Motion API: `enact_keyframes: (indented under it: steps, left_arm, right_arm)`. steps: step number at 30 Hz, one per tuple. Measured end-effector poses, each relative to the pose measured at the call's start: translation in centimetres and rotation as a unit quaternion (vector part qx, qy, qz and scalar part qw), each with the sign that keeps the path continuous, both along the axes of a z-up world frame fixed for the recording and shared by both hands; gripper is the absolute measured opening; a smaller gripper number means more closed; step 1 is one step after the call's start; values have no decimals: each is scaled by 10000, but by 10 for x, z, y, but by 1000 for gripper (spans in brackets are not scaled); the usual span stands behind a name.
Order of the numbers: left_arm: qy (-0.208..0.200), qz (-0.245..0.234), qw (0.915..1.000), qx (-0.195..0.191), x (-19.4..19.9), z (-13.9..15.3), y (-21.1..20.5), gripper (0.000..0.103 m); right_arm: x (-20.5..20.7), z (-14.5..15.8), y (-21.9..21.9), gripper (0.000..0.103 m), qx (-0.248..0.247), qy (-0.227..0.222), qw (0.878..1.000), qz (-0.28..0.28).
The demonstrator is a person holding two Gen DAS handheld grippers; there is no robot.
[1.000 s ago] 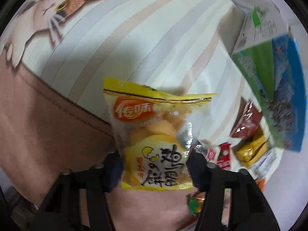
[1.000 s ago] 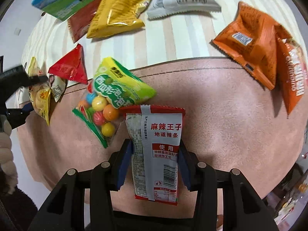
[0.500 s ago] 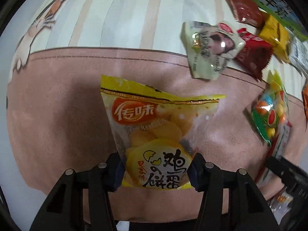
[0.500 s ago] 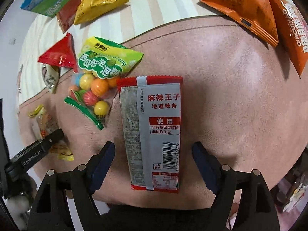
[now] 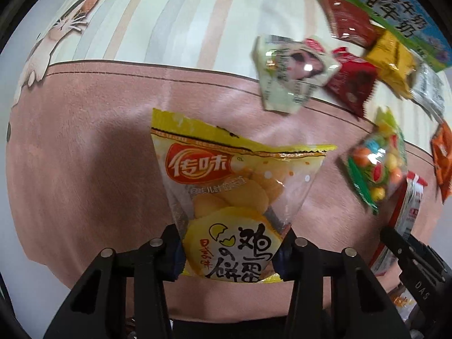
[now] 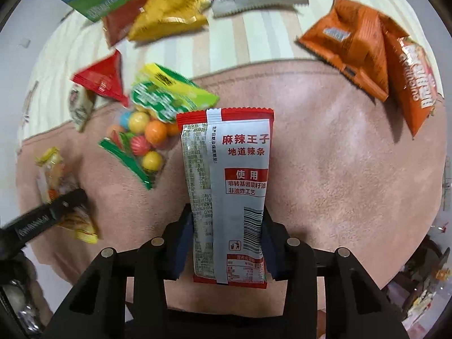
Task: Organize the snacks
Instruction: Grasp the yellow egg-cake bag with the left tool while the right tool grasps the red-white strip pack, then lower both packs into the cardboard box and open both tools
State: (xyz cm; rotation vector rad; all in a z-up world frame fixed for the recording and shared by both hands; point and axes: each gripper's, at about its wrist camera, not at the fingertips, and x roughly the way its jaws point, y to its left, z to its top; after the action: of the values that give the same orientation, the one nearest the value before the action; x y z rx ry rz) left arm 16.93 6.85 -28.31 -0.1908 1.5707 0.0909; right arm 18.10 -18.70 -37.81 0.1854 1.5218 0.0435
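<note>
A yellow egg-biscuit packet (image 5: pixel 226 197) sits pinched low in the left gripper (image 5: pixel 230 250) above the pink mat (image 5: pixel 84 169); the right gripper (image 6: pixel 223 243) clamps a red-and-grey spicy-strip packet (image 6: pixel 226 186). A candy-ball bag (image 6: pixel 141 135) lies at ten o'clock of the strip. Both holds look shallow, so either slick wrapper may slide out when swung.

Yellow biscuit packet (image 5: pixel 226 197) is showing glossy plastic film, partly clear. Red-and-silver snack packet (image 6: pixel 226 195) is presenting smooth, satin foil-like film. Pink mat (image 6: pixel 339 169) is appearing as matt, napped cloth. Gripper fingers (image 6: pixel 141 282) are looking matt black plastic.
</note>
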Motion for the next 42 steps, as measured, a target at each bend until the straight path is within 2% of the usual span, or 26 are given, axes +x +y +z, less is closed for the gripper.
enact_keyframes:
  steps: [7, 10, 12, 17, 21, 24, 27, 30, 36, 42]
  left_arm:
    - [-365, -163, 9984, -395, 2, 50, -13, 43]
    - [-673, -291, 9955, -594, 17, 87, -21, 43]
    - [-915, -404, 9921, -763, 36, 115, -30, 43]
    - [-1357, -588, 9844, -955, 94, 162, -53, 43]
    - [-1606, -641, 9801, -978, 144, 192, -62, 43]
    - [-1671, -680, 9794, -910, 194, 212, -64, 43]
    - [-1511, -716, 9826, -815, 247, 199, -78, 43]
    - [-1206, -739, 9874, -716, 295, 180, -81, 43]
    - [-701, -804, 9938, -327, 375, 138, -87, 44]
    - [-201, -838, 9963, -59, 435, 88, -84, 44]
  right_arm:
    - [5, 56, -22, 45, 541, -317, 9980, -108]
    - [24, 93, -28, 45, 764, -484, 9958, -117]
    - [37, 112, -32, 45, 875, -633, 9941, -109]
    - [85, 158, -42, 45, 1173, -1090, 9870, -154]
    - [136, 186, -40, 45, 1201, -1505, 9811, -209]
    - [183, 208, -48, 45, 1005, -1793, 9783, -248]
    - [231, 220, -64, 45, 748, -1851, 9796, -238]
    - [280, 215, -73, 45, 481, -1693, 9842, -193]
    - [366, 175, -83, 45, -67, -1225, 9924, -130]
    - [418, 129, -81, 45, -359, -932, 9950, -16]
